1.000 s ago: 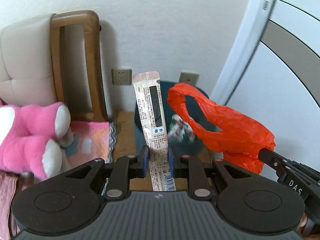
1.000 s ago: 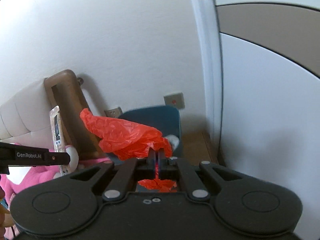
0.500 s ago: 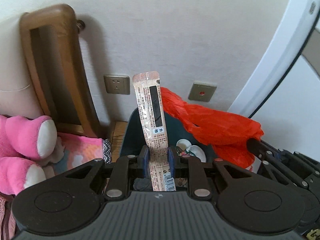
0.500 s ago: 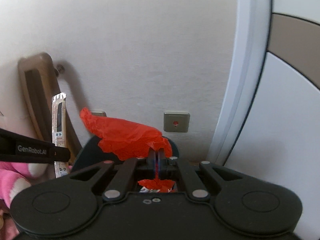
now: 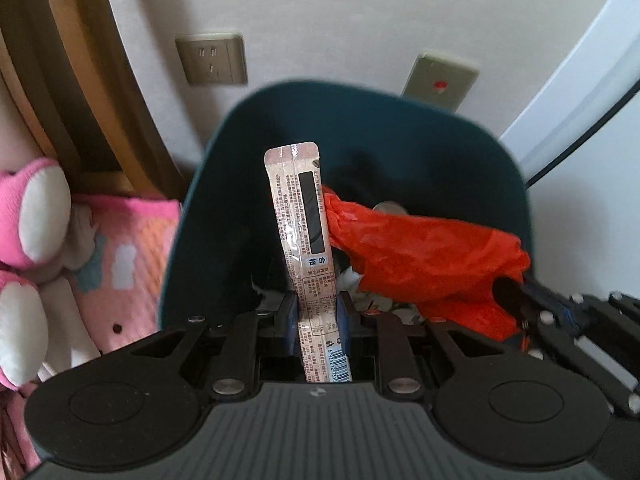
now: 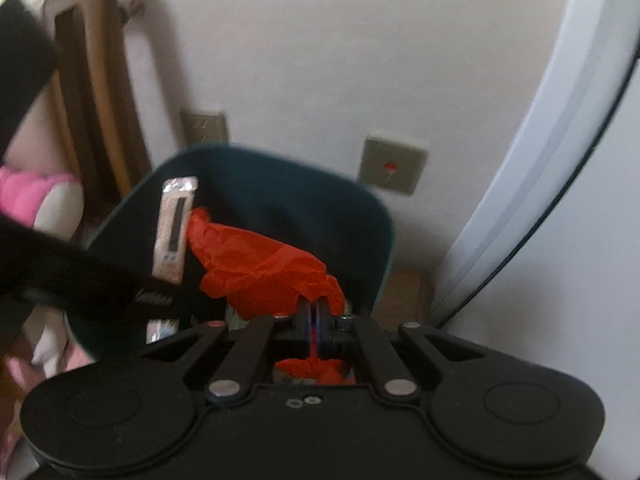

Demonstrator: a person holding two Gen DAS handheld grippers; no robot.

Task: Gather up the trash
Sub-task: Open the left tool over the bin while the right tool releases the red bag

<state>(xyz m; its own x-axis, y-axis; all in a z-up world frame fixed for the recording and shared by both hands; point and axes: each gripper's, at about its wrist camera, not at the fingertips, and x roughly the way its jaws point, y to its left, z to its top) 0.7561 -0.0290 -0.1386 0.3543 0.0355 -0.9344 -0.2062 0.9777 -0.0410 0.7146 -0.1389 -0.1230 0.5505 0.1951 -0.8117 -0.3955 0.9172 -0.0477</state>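
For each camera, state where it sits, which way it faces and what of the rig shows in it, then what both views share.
Left wrist: sits on the left gripper, faces steeply down into the dark teal plastic bin; its own fingers clamp a long printed snack wrapper; the right gripper enters at right.
Right wrist: sits on the right gripper, faces down toward the same bin; its own fingers pinch a crumpled red plastic bag; the left gripper's black body crosses at left.
Shared: bin, wrapper, red bag, two beige wall plates, wooden chair frame.

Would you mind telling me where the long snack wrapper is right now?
In the left wrist view the snack wrapper stands centre, clamped in the left gripper over the open dark teal bin, just left of the red plastic bag.
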